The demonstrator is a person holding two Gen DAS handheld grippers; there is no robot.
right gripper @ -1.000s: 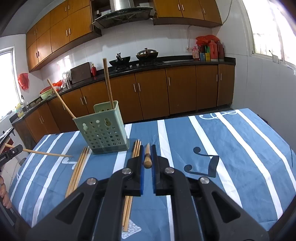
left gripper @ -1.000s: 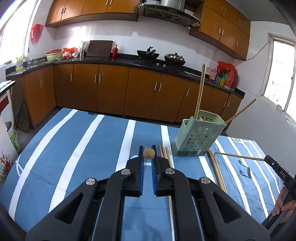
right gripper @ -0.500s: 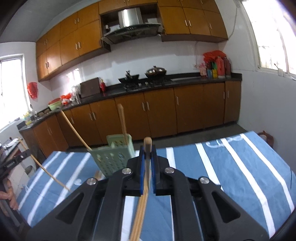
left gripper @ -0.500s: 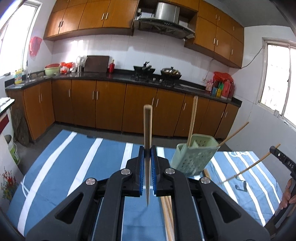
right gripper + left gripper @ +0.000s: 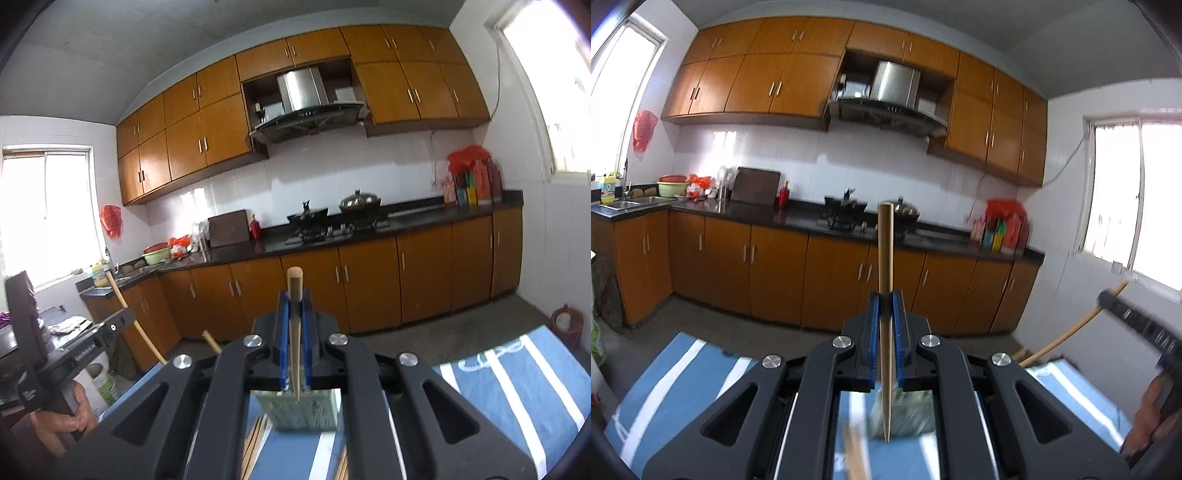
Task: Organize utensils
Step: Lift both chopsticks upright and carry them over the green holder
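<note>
My left gripper (image 5: 885,306) clenched on a chopstick (image 5: 885,258), right gripper (image 5: 294,306) likewise on another chopstick (image 5: 294,295), green holder (image 5: 301,410) below them blurred, half hidden by my jaws.

Green holder (image 5: 905,413) — blurred, half hidden behind claw

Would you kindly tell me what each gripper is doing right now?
Left gripper: closed on a wooden chopstick, held upright.
Right gripper: closed on another wooden chopstick, also upright.

matt wooden chopstick (image 5: 885,258), glossy wood-look cabinets (image 5: 768,273).
</note>
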